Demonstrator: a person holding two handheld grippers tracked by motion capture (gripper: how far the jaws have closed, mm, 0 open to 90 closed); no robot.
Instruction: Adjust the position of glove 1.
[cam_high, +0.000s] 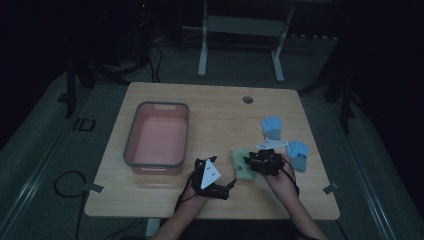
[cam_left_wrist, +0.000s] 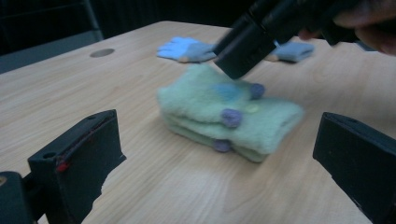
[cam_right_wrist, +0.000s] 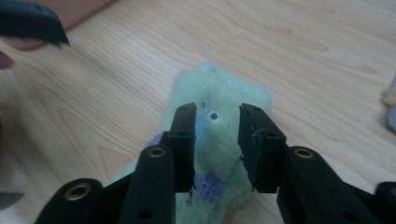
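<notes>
My right gripper hovers over a fluffy pale green mitten at lower centre of the high view, its fingers slightly apart, straddling the fleece without pinching it. The mitten is folded soft and thick, dotted with small purple and blue pompoms. My left gripper, just left of the mitten, has its fingers wide apart and empty. On the pale wooden tabletop lie two blue knitted gloves at right, and one rectangular pink plastic tub with a grey rim at left.
</notes>
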